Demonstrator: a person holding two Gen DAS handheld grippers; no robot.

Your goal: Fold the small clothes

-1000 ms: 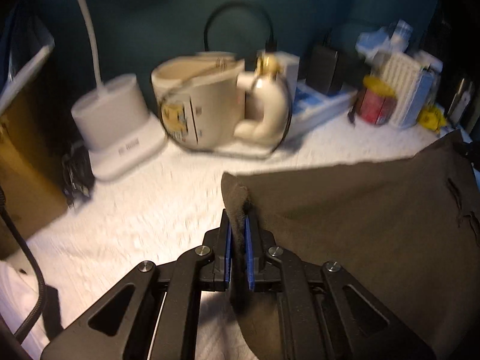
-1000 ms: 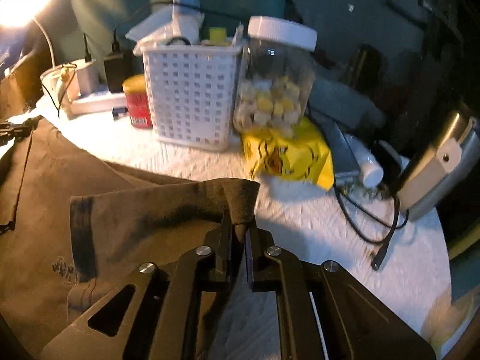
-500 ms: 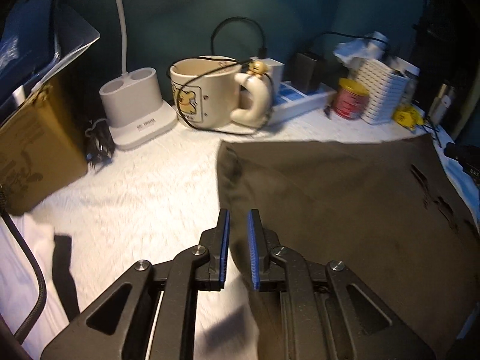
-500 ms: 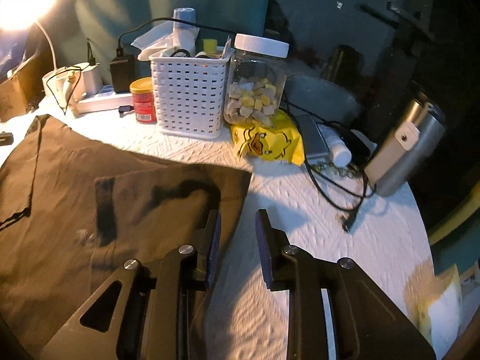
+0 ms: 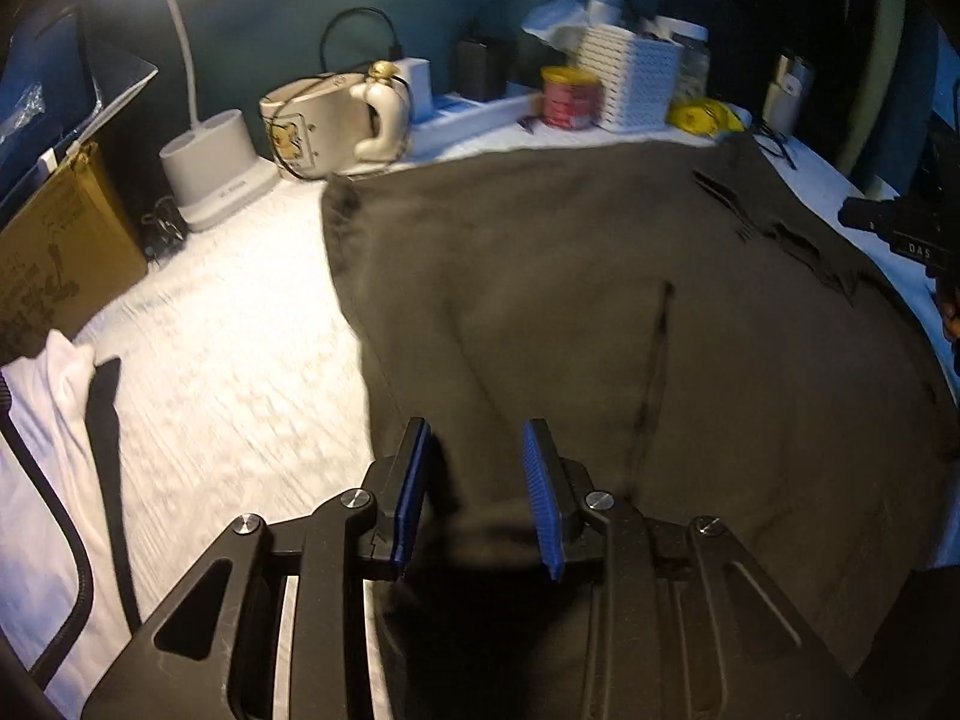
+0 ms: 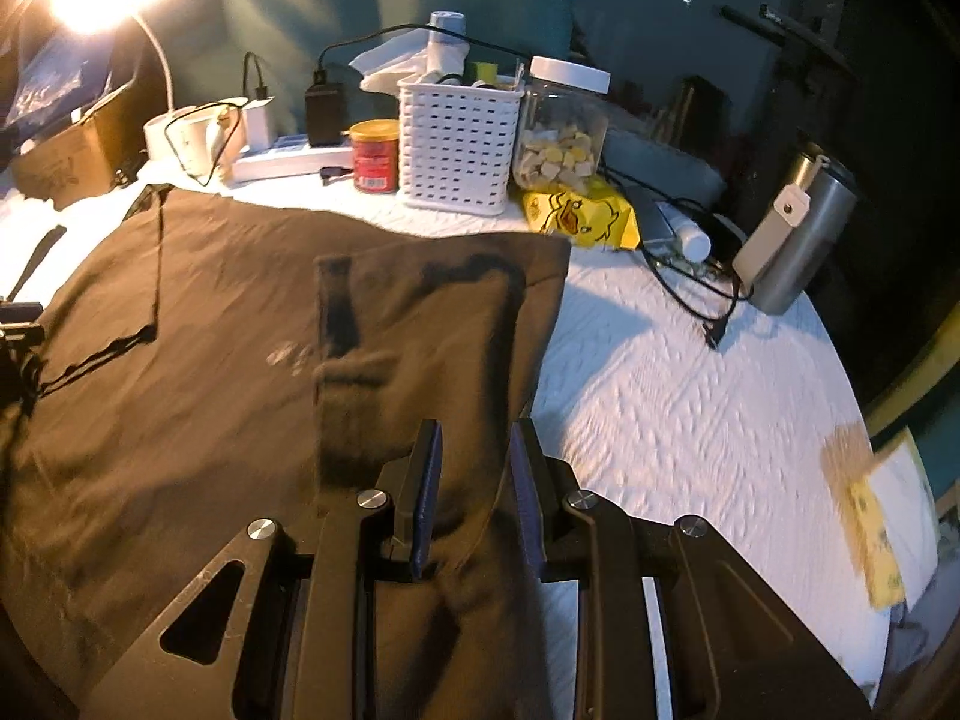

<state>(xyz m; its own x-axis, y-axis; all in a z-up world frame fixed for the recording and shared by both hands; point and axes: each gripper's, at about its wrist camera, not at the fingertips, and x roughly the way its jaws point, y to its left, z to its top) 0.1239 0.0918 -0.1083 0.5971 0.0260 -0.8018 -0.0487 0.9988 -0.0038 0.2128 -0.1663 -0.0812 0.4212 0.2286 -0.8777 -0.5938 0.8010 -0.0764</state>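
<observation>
A dark brown garment (image 5: 630,312) lies spread flat on the white textured table cover (image 5: 228,348). In the right wrist view the same garment (image 6: 198,360) shows a sewn pocket and a folded right edge. My left gripper (image 5: 477,462) is open and empty, hovering over the garment's near left part. My right gripper (image 6: 474,468) is open and empty over the garment's near right edge. The right gripper's body also shows at the right edge of the left wrist view (image 5: 906,228).
Along the back stand a lamp base (image 5: 216,174), a cream mug (image 5: 330,126), a red tin (image 6: 375,156), a white basket (image 6: 459,150), a jar (image 6: 564,126) and a steel tumbler (image 6: 798,240). A cardboard box (image 5: 54,252) and white cloth (image 5: 54,396) lie left. Cables (image 6: 690,282) lie right.
Both grippers let go of the garment's corners, opened, and pulled back toward me. The garment now lies flat on the table.
</observation>
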